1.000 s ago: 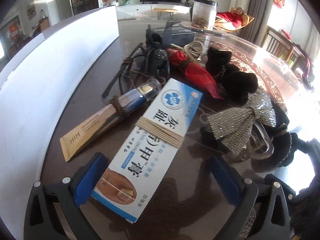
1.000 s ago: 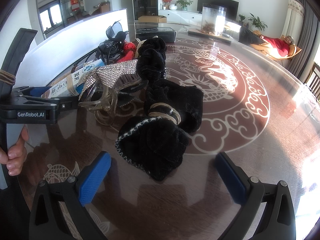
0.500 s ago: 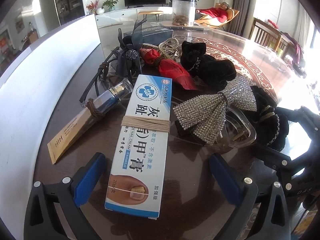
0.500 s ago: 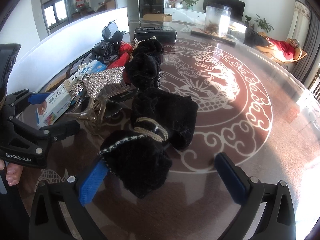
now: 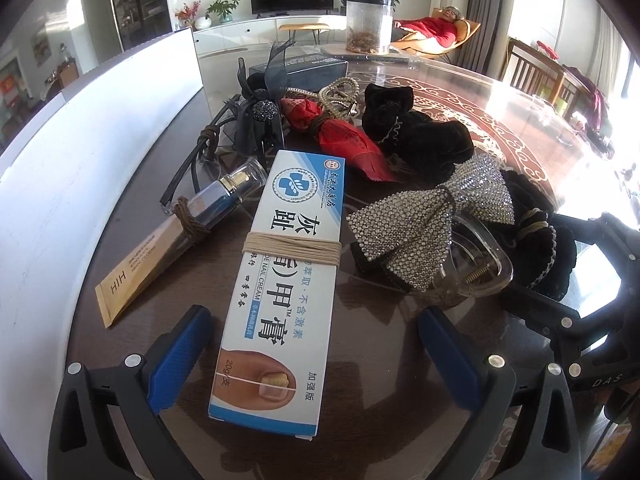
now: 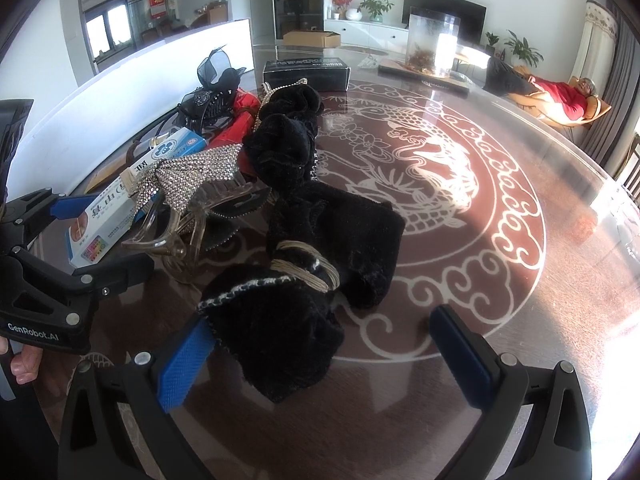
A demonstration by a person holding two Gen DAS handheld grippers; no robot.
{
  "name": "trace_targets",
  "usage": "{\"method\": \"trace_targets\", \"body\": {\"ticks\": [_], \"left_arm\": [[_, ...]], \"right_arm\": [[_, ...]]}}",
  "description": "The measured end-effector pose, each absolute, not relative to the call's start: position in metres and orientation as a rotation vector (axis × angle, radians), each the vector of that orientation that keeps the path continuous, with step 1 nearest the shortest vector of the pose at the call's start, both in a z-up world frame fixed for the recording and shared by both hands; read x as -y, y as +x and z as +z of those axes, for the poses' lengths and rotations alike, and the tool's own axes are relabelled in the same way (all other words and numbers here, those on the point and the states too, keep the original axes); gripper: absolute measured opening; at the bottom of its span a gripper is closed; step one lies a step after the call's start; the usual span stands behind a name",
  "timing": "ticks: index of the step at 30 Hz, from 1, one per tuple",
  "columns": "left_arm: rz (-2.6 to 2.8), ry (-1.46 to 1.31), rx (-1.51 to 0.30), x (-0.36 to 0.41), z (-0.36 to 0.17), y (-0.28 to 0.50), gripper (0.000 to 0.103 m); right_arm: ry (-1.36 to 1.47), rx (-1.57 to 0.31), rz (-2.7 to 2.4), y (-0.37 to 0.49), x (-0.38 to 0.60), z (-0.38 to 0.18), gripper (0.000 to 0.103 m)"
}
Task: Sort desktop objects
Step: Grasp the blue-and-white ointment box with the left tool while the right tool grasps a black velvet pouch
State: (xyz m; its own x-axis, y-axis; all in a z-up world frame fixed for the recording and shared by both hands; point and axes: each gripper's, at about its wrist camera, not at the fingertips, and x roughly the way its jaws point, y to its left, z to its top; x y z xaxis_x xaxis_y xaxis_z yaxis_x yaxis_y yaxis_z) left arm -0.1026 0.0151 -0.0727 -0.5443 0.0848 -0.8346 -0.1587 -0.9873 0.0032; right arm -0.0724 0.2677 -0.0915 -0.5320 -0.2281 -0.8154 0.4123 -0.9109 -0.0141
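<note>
A white and blue nail cream box (image 5: 284,280) bound with string lies lengthwise between the fingers of my open left gripper (image 5: 316,344); its near end sits between the blue pads. A rhinestone bow clip (image 5: 424,220) lies to its right. My open right gripper (image 6: 324,348) straddles a black velvet pouch (image 6: 280,320) tied with string; its left pad (image 6: 184,364) is at the pouch's edge. The box (image 6: 120,204) and bow (image 6: 192,172) also show in the right wrist view, with the left gripper (image 6: 60,256) at the left edge.
A blue bottle tied to a tan tube (image 5: 188,232), a red bundle (image 5: 340,136), black hair ties (image 5: 416,132), a dark net bow (image 5: 260,108) and a black box (image 6: 306,72) crowd the glass-topped table (image 6: 460,200). A white board (image 5: 60,160) stands along the left. A clear jar (image 6: 432,44) stands far back.
My left gripper swung so the nail cream box now lies straight between its fingers. My right gripper moved forward over the black pouch, its left pad reaching the pouch's edge.
</note>
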Motion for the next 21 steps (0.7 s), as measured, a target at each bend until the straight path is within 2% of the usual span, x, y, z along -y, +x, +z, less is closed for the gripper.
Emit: {"method": "trace_targets", "body": {"ticks": [21], "left_arm": [[2.674,-1.415,-0.101,-0.0173,-0.0719,-0.1012,0.103]], "right_arm": [[1.261,-0.29,-2.451,-0.0719,-0.2678,-0.0918,0.103]]}}
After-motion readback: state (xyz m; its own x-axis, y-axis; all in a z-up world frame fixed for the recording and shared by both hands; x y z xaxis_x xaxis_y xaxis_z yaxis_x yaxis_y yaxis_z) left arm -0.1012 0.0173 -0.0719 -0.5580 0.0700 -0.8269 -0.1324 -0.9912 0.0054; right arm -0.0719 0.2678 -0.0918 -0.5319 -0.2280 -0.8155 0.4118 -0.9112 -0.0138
